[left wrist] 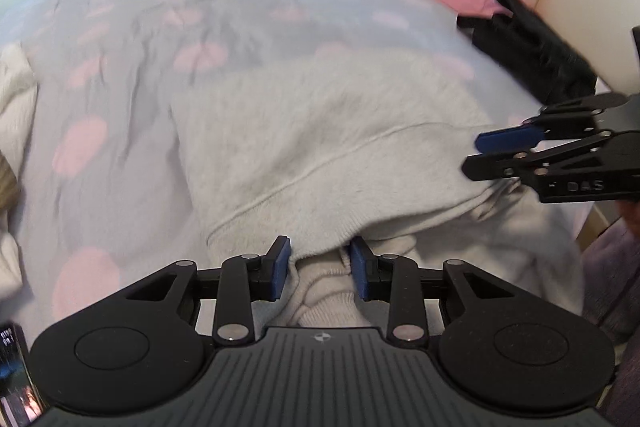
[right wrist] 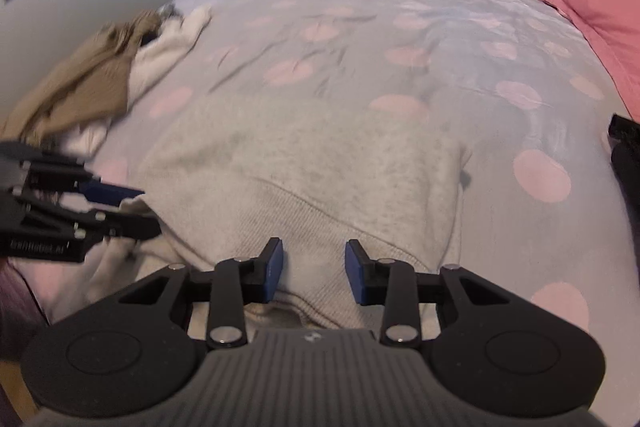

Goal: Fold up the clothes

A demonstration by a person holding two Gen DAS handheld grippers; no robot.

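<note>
A light grey fuzzy knit sweater lies spread on the bed's lilac duvet with pink dots, at its near edge. The left hand-held gripper has its fingers spread around a bunched fold of the sweater's near hem, not pinching it. The right hand-held gripper hovers spread over the hem on the sweater's other side. The step looks like taking hold of the hem for a fold. Next, both need to clamp the hem and carry it across the sweater evenly.
</note>
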